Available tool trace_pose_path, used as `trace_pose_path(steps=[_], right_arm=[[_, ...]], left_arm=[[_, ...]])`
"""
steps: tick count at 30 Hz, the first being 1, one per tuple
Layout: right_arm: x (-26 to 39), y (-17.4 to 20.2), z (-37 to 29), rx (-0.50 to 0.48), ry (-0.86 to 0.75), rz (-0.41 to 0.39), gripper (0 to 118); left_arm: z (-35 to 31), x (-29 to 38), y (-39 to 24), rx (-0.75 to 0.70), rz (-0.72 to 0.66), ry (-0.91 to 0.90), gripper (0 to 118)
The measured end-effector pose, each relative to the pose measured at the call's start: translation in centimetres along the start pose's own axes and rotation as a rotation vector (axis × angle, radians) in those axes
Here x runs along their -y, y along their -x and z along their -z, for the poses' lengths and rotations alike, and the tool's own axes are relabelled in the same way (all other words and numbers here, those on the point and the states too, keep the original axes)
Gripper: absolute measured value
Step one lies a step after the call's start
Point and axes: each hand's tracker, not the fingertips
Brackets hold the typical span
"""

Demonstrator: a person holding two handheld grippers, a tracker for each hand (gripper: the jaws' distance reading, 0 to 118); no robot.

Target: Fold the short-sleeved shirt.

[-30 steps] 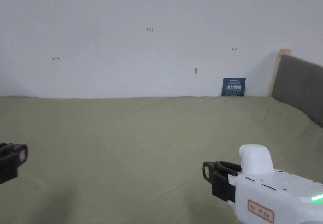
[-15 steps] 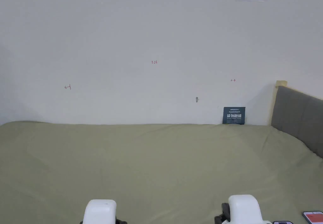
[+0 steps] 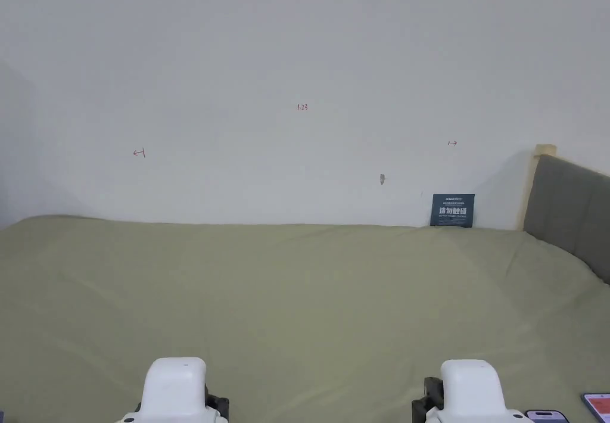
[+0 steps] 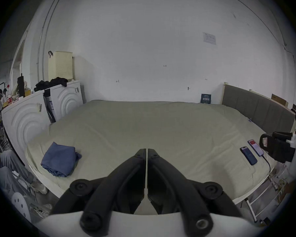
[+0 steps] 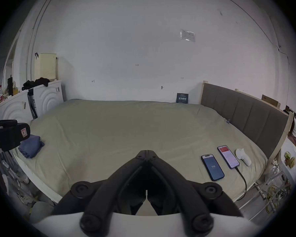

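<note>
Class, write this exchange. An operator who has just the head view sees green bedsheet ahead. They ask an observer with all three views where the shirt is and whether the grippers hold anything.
Operator: Where is the shirt?
Observer: The blue shirt lies in a folded bundle near the left front corner of the bed.
Operator: Is either gripper holding anything?
Observer: No. The left gripper and the right gripper each have their jaws closed together with nothing between them.
</note>
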Motion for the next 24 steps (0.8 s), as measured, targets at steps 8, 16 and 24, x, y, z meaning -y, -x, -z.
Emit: trace_pose_path(steps=[8, 16, 24], right_arm=[[-0.7, 0.2, -0.6, 0.034, -0.023, -0.027, 101], [-0.4, 0.1, -1.3, 0.007, -0.102, -0.02, 118], [-2.6, -0.7, -3.1, -0.072, -0.244, 0.103, 118]], left_arm=[[-0.8, -0.7, 0.3, -0.001, -0.03, -0.076, 103], [-1.3, -1.4, 1.3, 0.029, -0.063, -0.101, 118], [-2.7, -2.5, 1.6, 0.041, -0.051, -0.124, 118]])
